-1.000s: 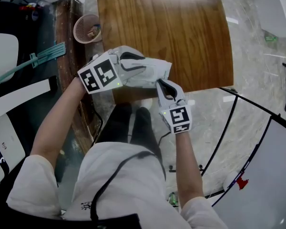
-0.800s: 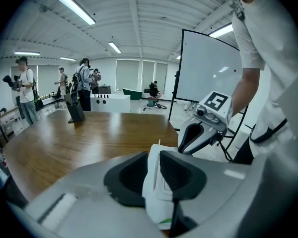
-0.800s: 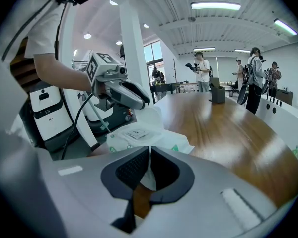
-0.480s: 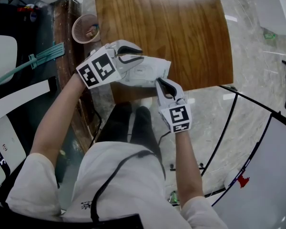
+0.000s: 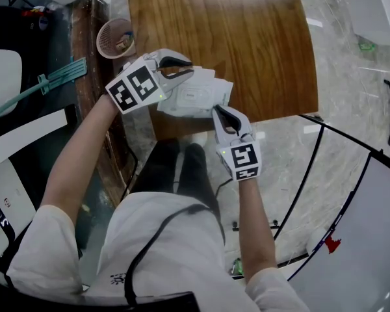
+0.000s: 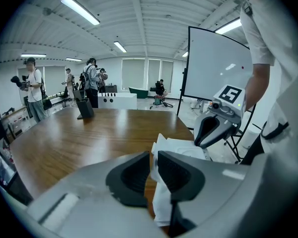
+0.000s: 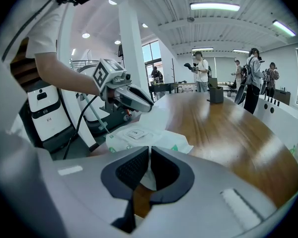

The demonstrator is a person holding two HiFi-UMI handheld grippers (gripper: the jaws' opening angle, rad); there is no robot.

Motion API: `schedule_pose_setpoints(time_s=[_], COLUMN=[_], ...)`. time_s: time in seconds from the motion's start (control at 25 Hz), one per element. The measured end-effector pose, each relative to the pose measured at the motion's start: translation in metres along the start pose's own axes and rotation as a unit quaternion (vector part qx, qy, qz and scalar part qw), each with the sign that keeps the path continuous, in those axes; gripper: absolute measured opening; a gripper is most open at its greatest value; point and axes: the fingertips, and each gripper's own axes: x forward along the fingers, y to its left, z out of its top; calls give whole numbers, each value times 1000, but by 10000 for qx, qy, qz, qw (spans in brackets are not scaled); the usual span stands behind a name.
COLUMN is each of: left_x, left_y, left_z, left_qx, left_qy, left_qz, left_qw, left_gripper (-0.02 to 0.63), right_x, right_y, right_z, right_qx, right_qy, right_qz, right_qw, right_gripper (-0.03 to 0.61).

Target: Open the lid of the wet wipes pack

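The white wet wipes pack (image 5: pixel 196 96) hangs over the near edge of the wooden table (image 5: pixel 234 38), stretched between both grippers. Its small lid flap (image 7: pixel 137 133) lies flat on the top face. My left gripper (image 5: pixel 184 71) is at the pack's far left edge; its jaws are closing, with the white film (image 6: pixel 161 148) pinched between the pads (image 6: pixel 154 163). My right gripper (image 5: pixel 220 113) is shut on the pack's near right corner, where film shows between its fingertips (image 7: pixel 149 165). Each gripper sees the other: the right gripper (image 6: pixel 212 129) and the left gripper (image 7: pixel 139 101).
A pink basket (image 5: pixel 117 39) stands on the floor left of the table. A whiteboard on a stand (image 6: pixel 213 68) is to the right. Several people (image 6: pixel 92 81) stand at the table's far end, near a black holder (image 6: pixel 83 108).
My left gripper slid from over the pack's top toward its far left edge and its jaws narrowed onto the film. The right gripper stayed still.
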Motion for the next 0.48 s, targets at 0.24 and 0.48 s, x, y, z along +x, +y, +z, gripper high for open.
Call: schedule_pose_setpoints(time_s=[0.24, 0.48], left_x=[6, 12], left_y=[10, 20], left_z=[-10, -18], left_qx=[-117, -424], left_qy=[33, 1], left_qz=[179, 270], left_qw=[9998, 9987], left_gripper=[67, 77], right_x=[-6, -16], right_y=[2, -1], right_z=[10, 22], right_qx=[22, 147], right_qy=[-106, -262], right_qz=[-108, -225], right_qw=[9999, 9993], right_gripper=[21, 21])
